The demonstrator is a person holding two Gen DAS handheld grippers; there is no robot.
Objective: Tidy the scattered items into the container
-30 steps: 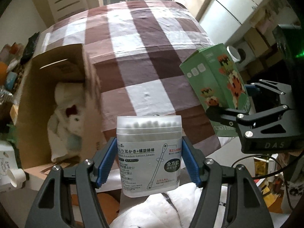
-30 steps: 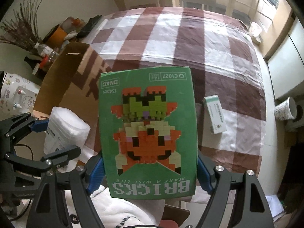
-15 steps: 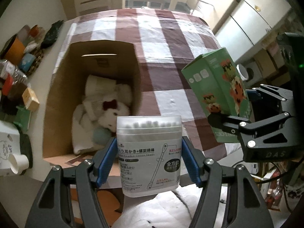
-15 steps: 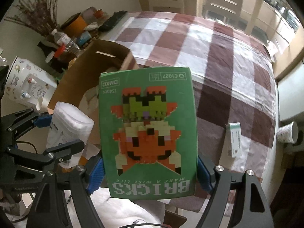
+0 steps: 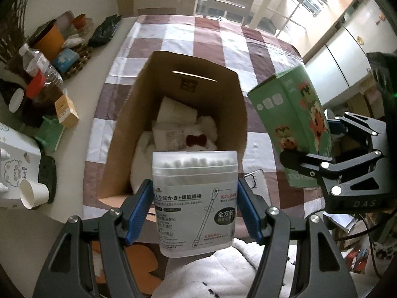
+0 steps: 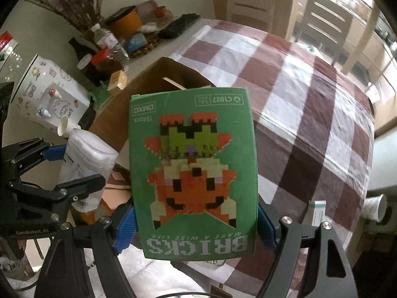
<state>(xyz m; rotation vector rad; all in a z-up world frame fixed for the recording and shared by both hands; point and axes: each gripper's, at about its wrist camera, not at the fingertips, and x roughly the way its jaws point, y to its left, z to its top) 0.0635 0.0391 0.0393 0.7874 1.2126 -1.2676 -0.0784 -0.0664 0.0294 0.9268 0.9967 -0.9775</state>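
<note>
Brown-and-white checked cloth covers the tabletop, where an open cardboard box stands with white soft toys lying inside. Left tool clamps a translucent tub of cotton swabs between its blue pads, poised above the box's near edge. Right tool grips a green bricks box upright, just beside the cardboard box. Near the tabletop's right edge lies a small white-and-green packet. Bottles and cups crowd the left side.
</note>
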